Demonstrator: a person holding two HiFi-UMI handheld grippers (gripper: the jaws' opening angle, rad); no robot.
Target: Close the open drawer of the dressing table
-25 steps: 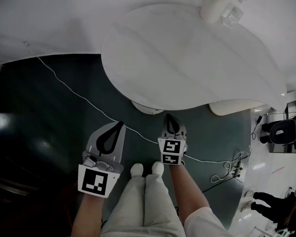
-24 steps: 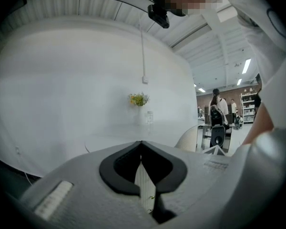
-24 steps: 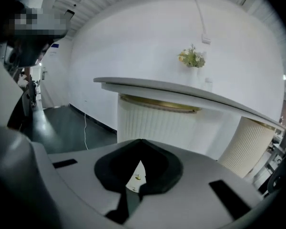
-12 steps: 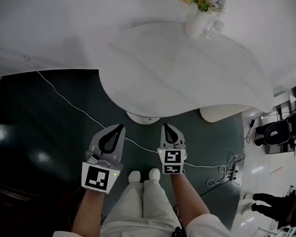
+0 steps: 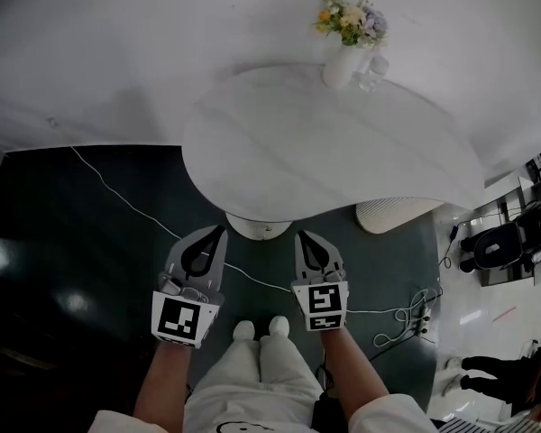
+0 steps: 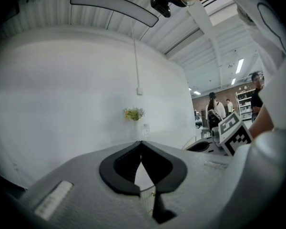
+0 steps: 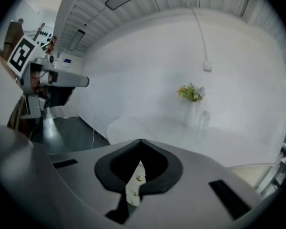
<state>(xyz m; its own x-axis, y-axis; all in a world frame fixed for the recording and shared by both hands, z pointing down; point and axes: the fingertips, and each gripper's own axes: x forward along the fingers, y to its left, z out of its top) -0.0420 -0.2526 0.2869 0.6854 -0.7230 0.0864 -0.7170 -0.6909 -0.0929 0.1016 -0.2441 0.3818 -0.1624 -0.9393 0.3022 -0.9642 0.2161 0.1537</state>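
Note:
The white dressing table [image 5: 279, 152] has a rounded top, and no drawer shows in any view. A white vase of flowers [image 5: 343, 57] and a clear glass [image 5: 371, 75] stand at its far edge. My left gripper [image 5: 221, 230] is held in the air before the table's near edge, its jaws shut with nothing between them. My right gripper [image 5: 300, 235] hangs beside it, also shut and empty. In the left gripper view the gripper [image 6: 141, 143] points level at the vase [image 6: 134, 114]. In the right gripper view the gripper [image 7: 141, 141] looks over the tabletop [image 7: 148, 128].
The table's round foot [image 5: 257, 228] stands on the dark floor, crossed by a white cable [image 5: 126, 201]. A ribbed white unit [image 5: 392, 215] sits under the table's right side. Coiled cables [image 5: 415, 309] and an office chair [image 5: 514, 242] are at the right. My shoes [image 5: 260, 329] are below.
Both grippers have risen, the right one more. The head view has tilted up, so the table sits lower in the picture and the whole vase of flowers shows.

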